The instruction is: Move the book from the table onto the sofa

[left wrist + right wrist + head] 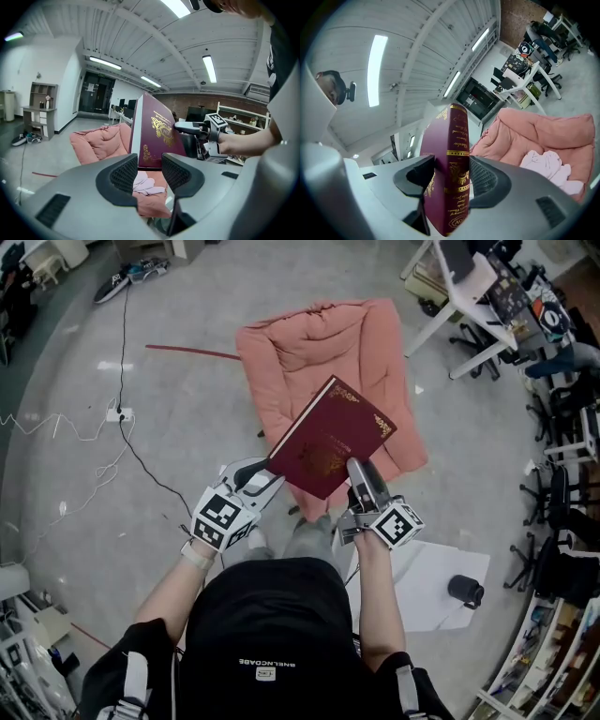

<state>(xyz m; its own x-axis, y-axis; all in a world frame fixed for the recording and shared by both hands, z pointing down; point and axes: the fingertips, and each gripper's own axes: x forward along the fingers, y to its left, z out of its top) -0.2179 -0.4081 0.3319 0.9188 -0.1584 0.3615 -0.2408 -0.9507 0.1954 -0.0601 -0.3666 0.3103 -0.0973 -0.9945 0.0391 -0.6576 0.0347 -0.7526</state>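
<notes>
Room: white table (422,587) close by, grey floor (169,427) all round, pink sofa (309,352) ahead | Arms: stretched forward, side by side | left gripper (272,468): pinching a corner of the book (328,437) | right gripper (356,470): pinching its spine | Book: up in the air, tilted, over the sofa's front

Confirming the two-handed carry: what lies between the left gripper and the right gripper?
The maroon book, gripped by the left gripper and the right gripper at opposite edges; the head view shows it.
</notes>
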